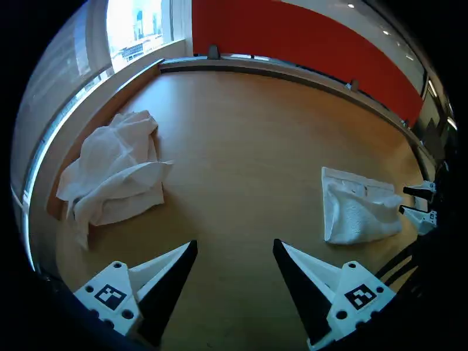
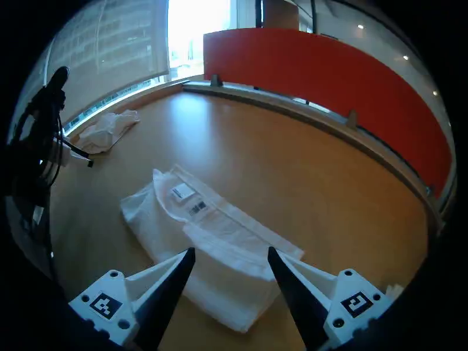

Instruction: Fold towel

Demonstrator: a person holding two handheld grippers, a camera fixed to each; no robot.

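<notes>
We hold left gripper wide, empty, over table | right gripper wide, empty, at folded towel | crumpled towel near window-side edge

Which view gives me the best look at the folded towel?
The right gripper view: the folded towel lies just ahead of the right claw, with its layers and tag visible. The left gripper view shows it small at its right edge, beside that claw.
</notes>
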